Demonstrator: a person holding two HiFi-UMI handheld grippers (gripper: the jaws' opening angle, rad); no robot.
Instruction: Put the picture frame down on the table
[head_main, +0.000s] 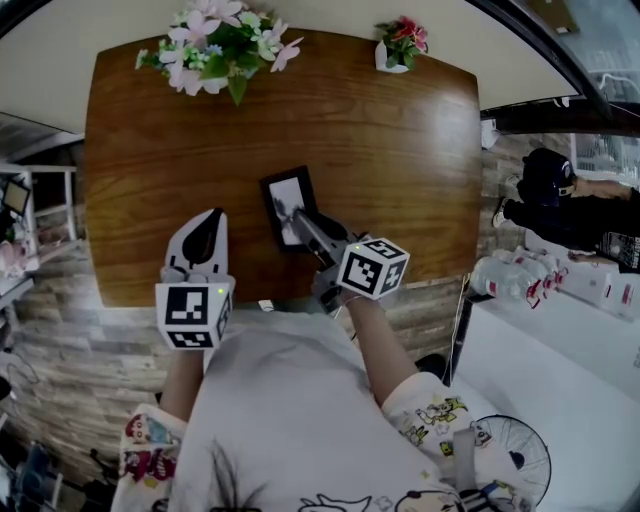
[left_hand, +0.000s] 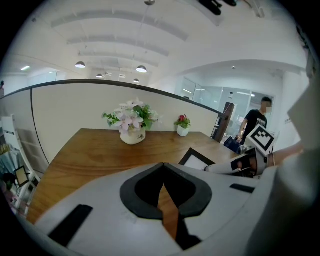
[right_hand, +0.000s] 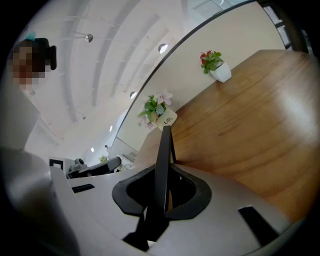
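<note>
Looking down on a brown wooden table (head_main: 400, 140). Over its middle, a black rectangular picture frame (head_main: 287, 203) with a pale picture inside, tilted, pinched at its near edge by the right gripper (head_main: 300, 222), both jaws clenched on the thin frame seen edge-on. Unclear whether touching the tabletop. To its left, just beside it, the left gripper (head_main: 206, 228) above the table's near edge, jaw tips pressed together, grasping nothing. Along the far edge, a white pot of pink and white flowers (head_main: 215, 45) and a small white pot of red flowers (head_main: 400, 45).
</note>
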